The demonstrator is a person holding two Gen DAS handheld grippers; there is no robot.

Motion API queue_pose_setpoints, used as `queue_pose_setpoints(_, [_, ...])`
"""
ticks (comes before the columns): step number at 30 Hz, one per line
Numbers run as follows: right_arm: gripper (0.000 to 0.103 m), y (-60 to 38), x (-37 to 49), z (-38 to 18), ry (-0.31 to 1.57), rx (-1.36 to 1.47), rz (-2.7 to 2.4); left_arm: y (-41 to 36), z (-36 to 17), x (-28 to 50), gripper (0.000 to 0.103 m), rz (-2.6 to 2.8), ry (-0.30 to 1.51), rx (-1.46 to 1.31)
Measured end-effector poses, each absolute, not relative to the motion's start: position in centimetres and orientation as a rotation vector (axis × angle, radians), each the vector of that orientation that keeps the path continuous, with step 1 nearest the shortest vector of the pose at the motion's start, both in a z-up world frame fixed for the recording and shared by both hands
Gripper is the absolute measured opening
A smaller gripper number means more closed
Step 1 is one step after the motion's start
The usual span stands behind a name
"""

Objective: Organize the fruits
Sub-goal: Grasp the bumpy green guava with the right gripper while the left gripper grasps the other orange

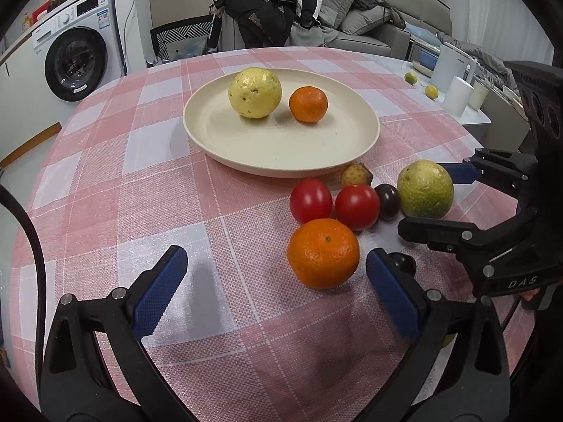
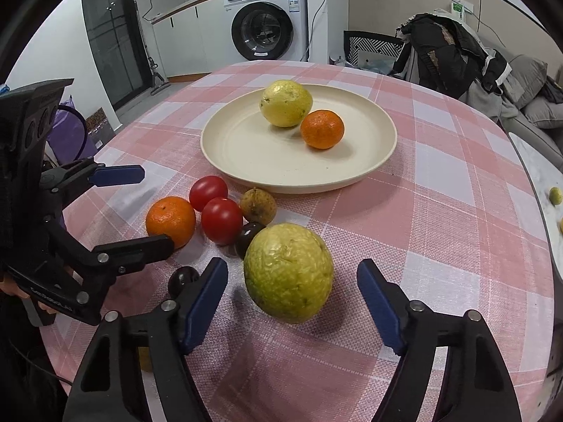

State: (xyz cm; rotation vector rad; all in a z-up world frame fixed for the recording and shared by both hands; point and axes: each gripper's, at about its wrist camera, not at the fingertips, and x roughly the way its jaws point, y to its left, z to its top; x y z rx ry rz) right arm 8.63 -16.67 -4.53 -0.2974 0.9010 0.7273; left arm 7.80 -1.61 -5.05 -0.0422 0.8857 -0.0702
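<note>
A cream plate [image 1: 281, 147] [image 2: 246, 154] holds a yellow guava [image 1: 255, 93] [image 2: 285, 103] and a small orange [image 1: 308, 104] [image 2: 322, 129]. In front of it lie a big orange [image 1: 323, 253] [image 2: 171, 221], two red tomatoes [image 1: 311, 201] [image 2: 221, 220], a brownish fruit [image 1: 355, 174] [image 2: 258, 206], dark plums [image 1: 388, 201] [image 2: 250, 237] and a green guava [image 1: 425, 189] [image 2: 288, 272]. My left gripper [image 1: 276, 292] [image 2: 151, 209] is open and empty, just left of the big orange. My right gripper [image 2: 292, 302] [image 1: 427, 198] is open, its jaws on either side of the green guava.
The round table has a pink checked cloth [image 1: 140, 176] [image 2: 440, 211]. A washing machine [image 2: 269, 21] and a chair piled with clothes [image 1: 267, 10] stand behind. A side surface [image 1: 468, 112] at the right carries white cups and small citrus fruits.
</note>
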Motion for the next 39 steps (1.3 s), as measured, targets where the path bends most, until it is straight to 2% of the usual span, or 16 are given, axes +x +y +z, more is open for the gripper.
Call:
queue_pose_setpoints(8, [0.063, -16.4, 8.4, -4.4, 0.902, -0.301, 0.759, -1.7, -5.2, 7.8, 0.094, -0.086, 0.893, -0.043])
queue_pose_setpoints(13, [0.061, -16.5, 8.4, -4.3, 0.900, -0.297, 0.764, -1.7, -5.3, 7.8, 0.090, -0.095, 0.895, -0.046])
queue_pose_setpoints(20, [0.058, -16.7, 8.1, -4.1, 0.895, -0.307, 0.766, -1.8, -5.3, 7.7, 0.078, -0.125, 0.898, -0.048])
queue_pose_setpoints(24, [0.056, -17.1, 8.1, -3.9, 0.891, -0.306, 0.768, -1.7, -5.3, 7.6, 0.076, -0.131, 0.892, -0.057])
queue_pose_setpoints(32, [0.049, -17.1, 8.0, -4.0, 0.894, -0.306, 0.767, -2.3, -5.3, 7.3, 0.057, -0.173, 0.897, -0.045])
queue_pose_setpoints(39, [0.048, -17.0, 8.1, -4.1, 0.889, -0.312, 0.761, -2.8, -5.2, 7.0, 0.039, -0.219, 0.894, -0.034])
